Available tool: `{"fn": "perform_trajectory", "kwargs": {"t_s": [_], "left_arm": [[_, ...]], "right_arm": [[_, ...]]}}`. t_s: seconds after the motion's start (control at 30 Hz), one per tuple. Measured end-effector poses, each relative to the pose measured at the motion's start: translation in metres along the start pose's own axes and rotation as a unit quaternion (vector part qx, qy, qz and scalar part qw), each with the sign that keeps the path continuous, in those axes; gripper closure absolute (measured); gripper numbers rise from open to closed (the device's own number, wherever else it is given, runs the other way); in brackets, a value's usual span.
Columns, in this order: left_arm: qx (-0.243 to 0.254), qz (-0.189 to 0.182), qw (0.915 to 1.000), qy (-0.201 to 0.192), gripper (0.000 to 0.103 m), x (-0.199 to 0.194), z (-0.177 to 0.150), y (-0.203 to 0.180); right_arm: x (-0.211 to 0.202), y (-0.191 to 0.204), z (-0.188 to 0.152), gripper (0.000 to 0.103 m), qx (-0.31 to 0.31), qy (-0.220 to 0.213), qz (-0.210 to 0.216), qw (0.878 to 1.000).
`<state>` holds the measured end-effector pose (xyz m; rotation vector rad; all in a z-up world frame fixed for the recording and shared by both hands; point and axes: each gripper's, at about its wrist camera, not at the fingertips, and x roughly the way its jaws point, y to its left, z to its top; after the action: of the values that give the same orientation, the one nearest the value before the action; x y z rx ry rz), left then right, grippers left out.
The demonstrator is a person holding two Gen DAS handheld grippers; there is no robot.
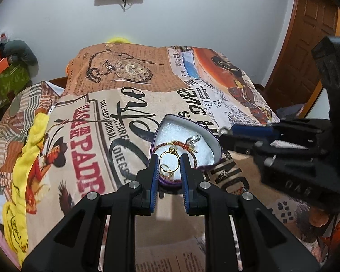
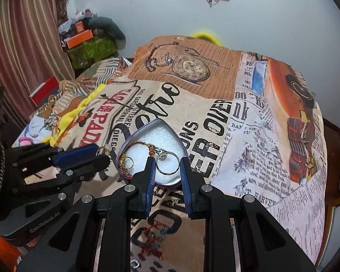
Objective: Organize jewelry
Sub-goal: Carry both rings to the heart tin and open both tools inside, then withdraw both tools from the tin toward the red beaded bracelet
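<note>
Left claw (image 1: 169, 162) open over box (image 1: 212, 144) rim, gold ring (image 1: 169, 159) between.

Black linkages; blue ribbed fingers (image 1: 155, 181); silver screws.

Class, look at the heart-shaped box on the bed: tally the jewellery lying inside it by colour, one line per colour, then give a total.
Inside the heart-shaped box:
Gold rings: 2 (gold ring with a stone, small gold ring)
Silver rings: 1 (silver ring)
Red braided cord bracelets: 1 (cord bracelet)
Total: 4
Any further small pieces are too tangled to tell.
</note>
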<state>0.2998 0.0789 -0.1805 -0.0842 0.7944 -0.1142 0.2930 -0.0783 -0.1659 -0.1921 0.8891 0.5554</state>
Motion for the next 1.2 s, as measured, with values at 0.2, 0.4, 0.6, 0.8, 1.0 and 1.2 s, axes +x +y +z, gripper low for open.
{"fn": "perform_trajectory", "kwargs": {"t_s": [0.2,0.4,0.6,0.8,1.0,1.2], "left_arm": [[0.010,0.001,0.9998,0.017,0.086,0.021,0.005,0.001],[0.008,-0.007,0.9995,0.030,0.086,0.033,0.004,0.004],[0.009,-0.009,0.9994,0.033,0.086,0.036,0.005,0.004],[0.010,-0.004,0.9993,0.035,0.086,0.035,0.005,0.003],[0.002,-0.005,0.9993,0.036,0.085,0.028,0.005,0.004],[0.003,-0.004,0.9996,0.026,0.085,0.007,0.006,-0.001]], "right_arm": [[0.018,0.003,-0.001,0.083,-0.020,0.018,-0.006,1.000],[0.027,0.001,-0.003,0.083,-0.024,0.025,-0.004,0.999],[0.033,-0.002,-0.003,0.083,-0.017,0.030,0.005,0.999],[0.034,-0.003,-0.003,0.083,-0.010,0.043,0.019,0.999],[0.025,-0.006,-0.003,0.078,-0.003,0.039,0.016,0.999],[0.004,-0.007,-0.003,0.077,-0.001,0.023,0.007,1.000]]}}
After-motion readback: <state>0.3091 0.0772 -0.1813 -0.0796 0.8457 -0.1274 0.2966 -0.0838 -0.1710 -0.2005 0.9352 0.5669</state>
